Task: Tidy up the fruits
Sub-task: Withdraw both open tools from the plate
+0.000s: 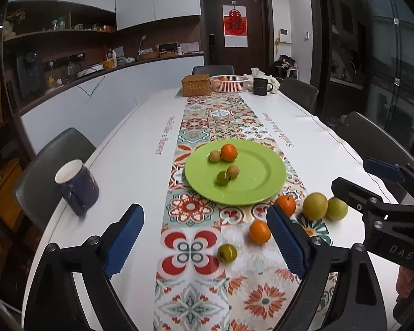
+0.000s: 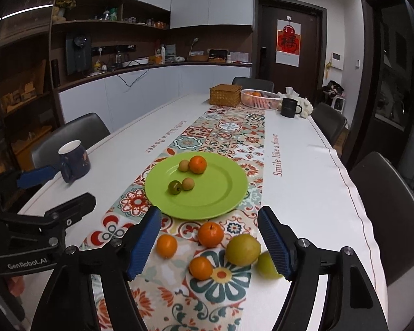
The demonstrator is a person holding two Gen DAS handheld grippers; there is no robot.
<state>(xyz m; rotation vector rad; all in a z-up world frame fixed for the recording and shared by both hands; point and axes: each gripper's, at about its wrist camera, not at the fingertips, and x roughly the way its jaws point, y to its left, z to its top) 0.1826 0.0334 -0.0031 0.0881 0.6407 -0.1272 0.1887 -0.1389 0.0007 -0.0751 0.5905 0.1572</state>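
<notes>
While both grippers gape, fruits (round) dot plate (image 2: 234, 193).

The green plate (image 2: 234, 182) looks like smooth, glossy plastic, catching a soft sheen along its rim. Under it the patterned runner (image 2: 229, 135) reads as matt printed cloth on a smooth white worktop (image 2: 303, 182). Each hand-held gripper has 2 ribbed blue pads (image 2: 274, 241) (rubbery-looking) on matt black plastic arms with shiny metal screws. The far basket (image 2: 225, 95) is woven wicker.
</notes>
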